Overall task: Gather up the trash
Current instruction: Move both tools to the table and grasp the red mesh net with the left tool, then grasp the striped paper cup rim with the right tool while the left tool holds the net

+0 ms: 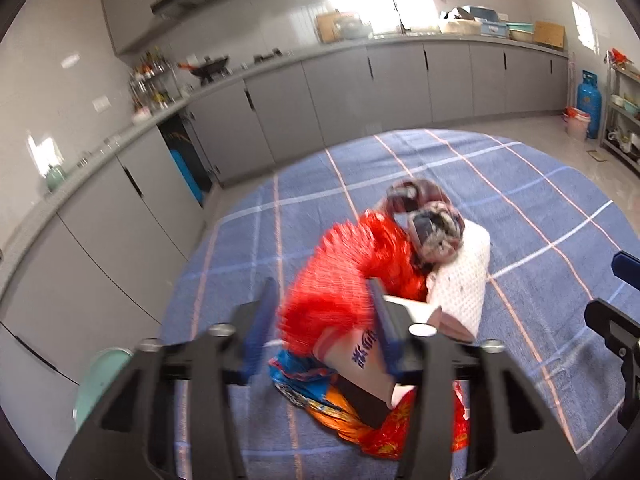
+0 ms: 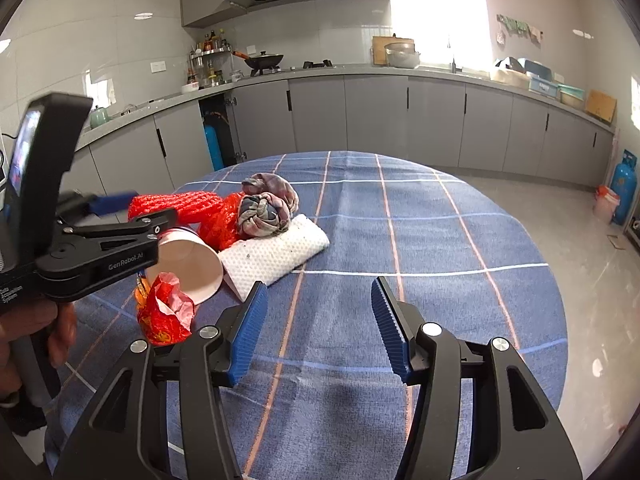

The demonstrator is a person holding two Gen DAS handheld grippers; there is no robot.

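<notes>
Grey kitchen cabinets behind; a blue plaid table (image 2: 440, 240) fills mid-frame. My left claw (image 1: 324, 316) reaches into the trash pile, lower centre, pads astride red netting (image 1: 340, 272) and a tipped paper cup (image 1: 360, 360); clamped or not, I cannot tell. My right claw (image 2: 320, 320) hangs apart, empty.

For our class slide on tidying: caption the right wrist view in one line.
Right gripper, jaws open, above checked tablecloth; paper cup and red net lie left.

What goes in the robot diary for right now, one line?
left gripper: open around cup, net | right gripper: open, empty
</notes>
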